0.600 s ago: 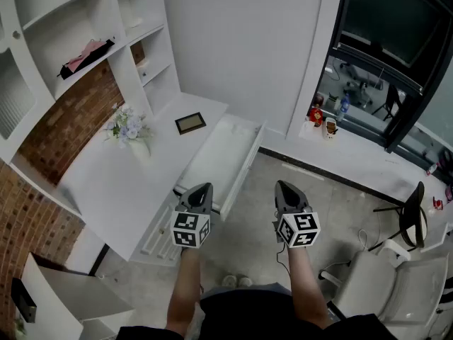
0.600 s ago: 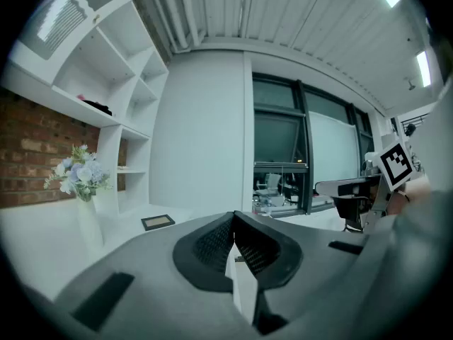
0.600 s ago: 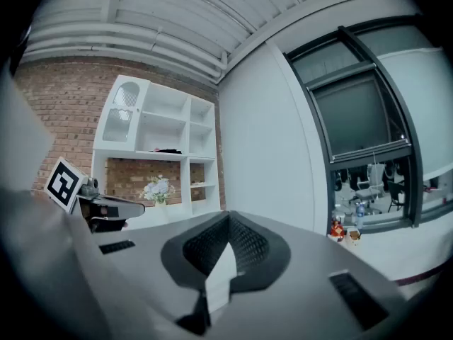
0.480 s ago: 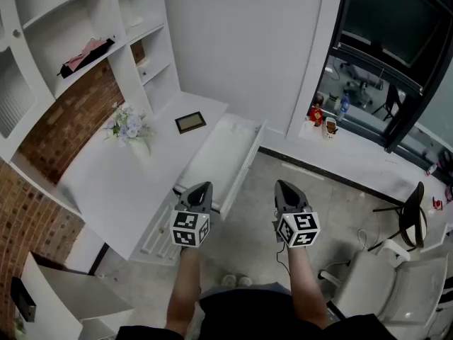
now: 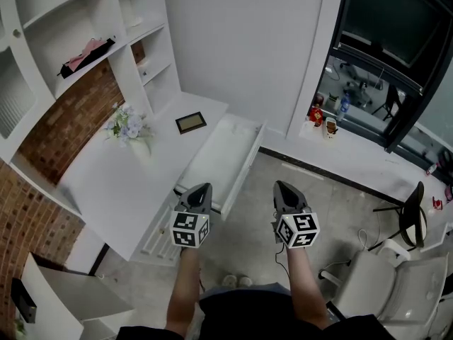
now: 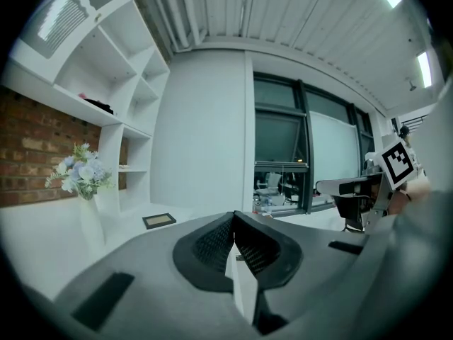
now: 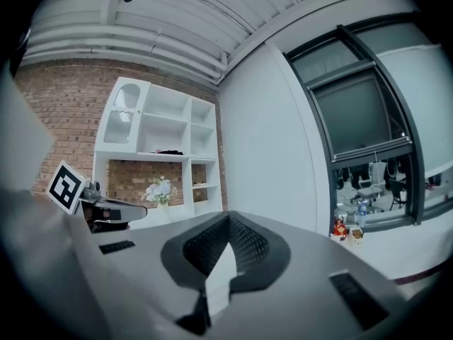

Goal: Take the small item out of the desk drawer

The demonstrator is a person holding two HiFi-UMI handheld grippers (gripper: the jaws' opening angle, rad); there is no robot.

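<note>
Fingers [image 5: 200,195] on both grippers are clenched tip to tip, grasping nothing.

From the head view, the left gripper [image 5: 200,188] and right gripper [image 5: 285,188] hang side by side. The open drawer [image 5: 221,158] lies just ahead of the left fingers, smooth, white, long and shallow, and we can make out no small item in it. That fits an item too small to spot or one already taken out, so we would only keep clear of the drawer's thin front edge. Beyond the left fingers, the matte white bench [image 5: 117,183] carries a flat dark frame [image 5: 190,122] and soft flowers [image 5: 127,125].

From the left gripper view, dark mesh-textured fingers [image 6: 212,243] meet in a wedge.

From the right gripper view, the fingers [image 7: 246,250] likewise pinch together, empty.
</note>
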